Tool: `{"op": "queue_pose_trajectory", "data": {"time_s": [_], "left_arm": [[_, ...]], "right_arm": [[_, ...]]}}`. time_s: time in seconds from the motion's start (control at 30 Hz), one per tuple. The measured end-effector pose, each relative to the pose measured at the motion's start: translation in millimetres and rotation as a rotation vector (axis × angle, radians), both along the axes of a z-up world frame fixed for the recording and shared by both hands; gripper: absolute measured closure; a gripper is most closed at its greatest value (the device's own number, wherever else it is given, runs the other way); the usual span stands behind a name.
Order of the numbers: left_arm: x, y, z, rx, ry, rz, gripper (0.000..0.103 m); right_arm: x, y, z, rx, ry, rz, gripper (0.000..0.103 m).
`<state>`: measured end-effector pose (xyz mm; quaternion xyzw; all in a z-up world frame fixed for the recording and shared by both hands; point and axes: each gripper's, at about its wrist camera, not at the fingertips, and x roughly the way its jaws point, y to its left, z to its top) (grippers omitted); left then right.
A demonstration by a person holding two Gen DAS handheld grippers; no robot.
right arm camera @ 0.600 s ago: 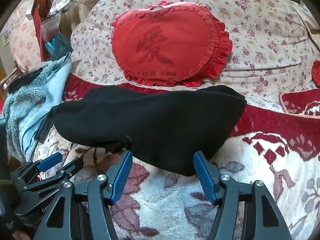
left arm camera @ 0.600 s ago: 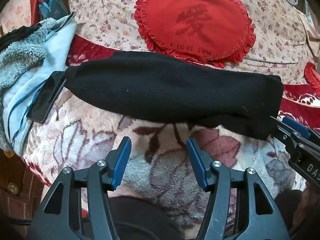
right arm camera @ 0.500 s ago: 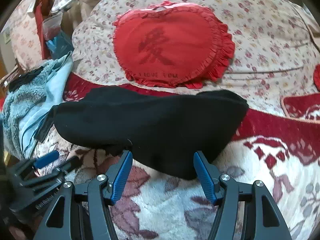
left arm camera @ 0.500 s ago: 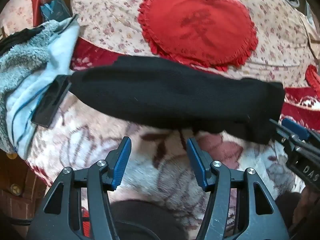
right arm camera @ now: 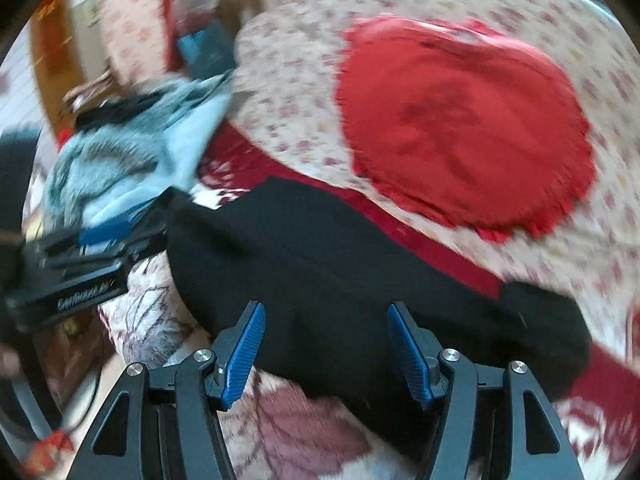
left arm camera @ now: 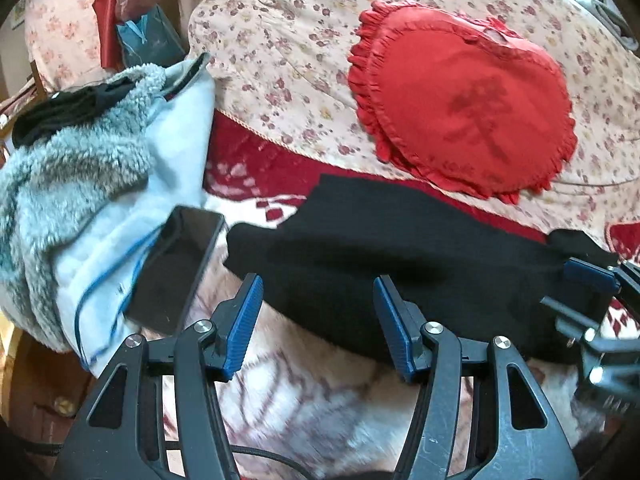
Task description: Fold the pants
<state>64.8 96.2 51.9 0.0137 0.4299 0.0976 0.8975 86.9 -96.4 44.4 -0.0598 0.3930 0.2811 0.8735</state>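
The black pants lie folded in a long strip across the flowered blanket; they also show in the right wrist view. My left gripper is open, its blue pads straddling the strip's near edge towards its left end. My right gripper is open at the near edge of the strip. The right gripper also shows at the right edge of the left wrist view, over the strip's right end. The left gripper shows at the left of the right wrist view.
A red heart cushion lies on a flowered pillow behind the pants. A grey fleece and pale blue garment pile with a black phone on it lies at the left. The bed edge is near the pile.
Both grippers have moved forward and to the left along the pants, and now reach over the near edge. The pants lie as before. Both grippers stay open.
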Motion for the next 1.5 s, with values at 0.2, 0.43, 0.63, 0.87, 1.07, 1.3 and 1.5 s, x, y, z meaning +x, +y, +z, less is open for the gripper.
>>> {"op": "queue_pose_trajectory", "data": {"time_s": [0.2,0.43,0.63,0.87,1.07,1.3,1.5], "left_arm": [[23.2,19.3,-10.5,-0.043,0.034,0.014,0.046],[26.6,31.9,-9.2,-0.063,0.028,0.038,0.046],[10.4,35.8,8.2,-0.087,-0.024,0.048,0.046],[-12.5,29.7,4.3,-0.104,-0.014,0.038,0.046],[-21.4,18.3,-35.3,-0.092,0.082,0.039,0.046],[-23.1,18.0,-70.8,-0.090,0.149,0.057,0.046],[-21.4,16.0,-71.0,-0.080,0.130,0.049,0.045]], "right_arm": [[25.8,46.1,-11.5,-0.046,0.001,0.202,0.042],[53.8,73.0,-41.9,-0.055,0.112,0.304,0.065],[9.3,73.4,-24.8,0.004,0.040,0.367,0.095],[-45.8,80.5,-33.8,0.071,0.131,0.433,0.097],[-58.4,90.5,-59.7,0.070,0.214,0.383,0.093],[-54.8,11.2,-14.6,0.179,0.142,0.170,0.068],[-5.7,-92.6,7.9,0.145,0.085,-0.230,0.065]]}}
